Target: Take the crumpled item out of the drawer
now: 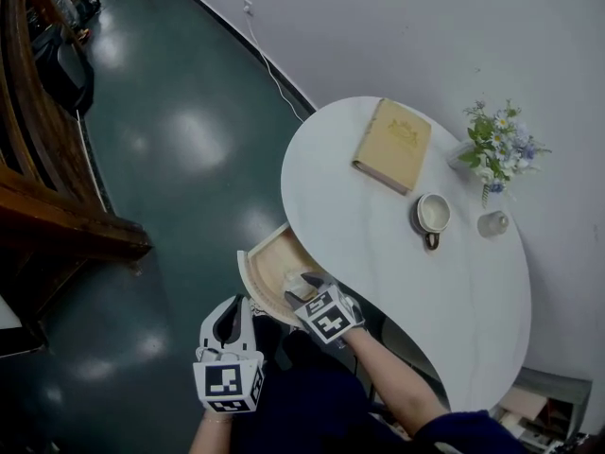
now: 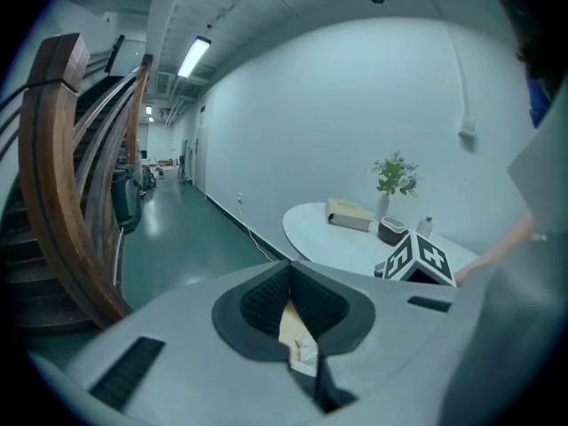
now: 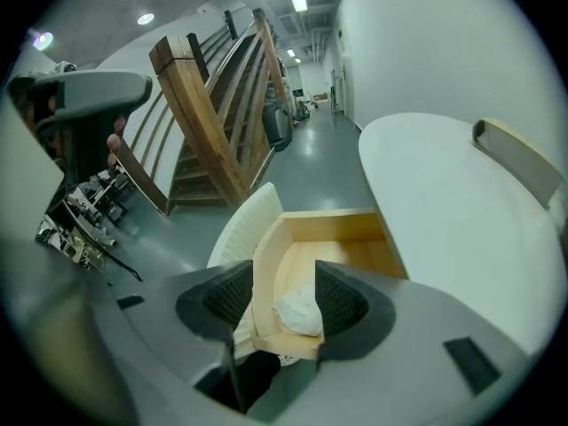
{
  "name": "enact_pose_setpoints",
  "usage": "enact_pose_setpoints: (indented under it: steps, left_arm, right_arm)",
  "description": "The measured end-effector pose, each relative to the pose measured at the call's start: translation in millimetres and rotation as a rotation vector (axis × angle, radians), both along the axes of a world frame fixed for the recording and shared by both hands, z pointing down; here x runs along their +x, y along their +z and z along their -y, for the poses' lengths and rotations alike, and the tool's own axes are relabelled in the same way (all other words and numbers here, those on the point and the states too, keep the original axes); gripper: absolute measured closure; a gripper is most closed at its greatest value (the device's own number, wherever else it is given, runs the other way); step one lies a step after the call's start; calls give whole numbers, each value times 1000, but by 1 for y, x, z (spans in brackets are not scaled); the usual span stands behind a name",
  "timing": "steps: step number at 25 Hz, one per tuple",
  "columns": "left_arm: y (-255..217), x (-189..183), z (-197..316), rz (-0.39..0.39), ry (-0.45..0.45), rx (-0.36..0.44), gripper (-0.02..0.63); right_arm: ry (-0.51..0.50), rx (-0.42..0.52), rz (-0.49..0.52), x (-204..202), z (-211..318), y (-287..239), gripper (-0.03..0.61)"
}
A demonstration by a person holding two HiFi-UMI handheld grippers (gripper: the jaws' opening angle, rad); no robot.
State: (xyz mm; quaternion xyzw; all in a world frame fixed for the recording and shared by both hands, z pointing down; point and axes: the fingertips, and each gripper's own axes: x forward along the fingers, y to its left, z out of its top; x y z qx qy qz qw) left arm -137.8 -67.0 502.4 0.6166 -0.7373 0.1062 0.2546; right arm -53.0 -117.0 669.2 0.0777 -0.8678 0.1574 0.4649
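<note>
Fingers of the right gripper [image 3: 284, 284] stand moderately apart and press on nothing. They hang tilted down over the near end of the open drawer [image 3: 342, 227], and its low wooden wall runs across the gap between them. Just past that wall the crumpled item [image 3: 297, 313], a white wad, lies on the drawer's pale wooden floor. It sits close to the right-hand finger [image 3: 344, 298], but I can't tell whether it touches it.

The left gripper [image 2: 288, 269] has its fingertips closed together with nothing caught between them. In the head view it sits at the lower middle of the frame, just left of the right gripper and short of the drawer's curved white front [image 1: 248, 282].

The drawer juts out from under the lower left edge of a rounded white tabletop [image 1: 378, 244]. On the tabletop, well away from the drawer, lie a closed tan book [image 1: 392, 145], a cup [image 1: 433, 214] with its handle toward the bottom of the frame, a small white jar [image 1: 492, 222] and a vase of flowers [image 1: 496, 145] against the wall. A dark green glossy floor [image 1: 170, 140] fills the upper left of the head view, with a wooden staircase [image 1: 47, 197] along its left edge.
</note>
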Motion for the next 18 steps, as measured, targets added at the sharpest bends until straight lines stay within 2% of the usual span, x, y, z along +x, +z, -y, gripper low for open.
enact_pose_setpoints:
  steps: [8, 18]
  left_arm:
    - [15, -8, -3, -9, -11, -42, 609]
    - [34, -16, -8, -30, -20, -90, 609]
  right_arm:
    - [-52, -23, -110, -1, 0, 47, 345]
    - [-253, -25, -234, -3, -10, 97, 310]
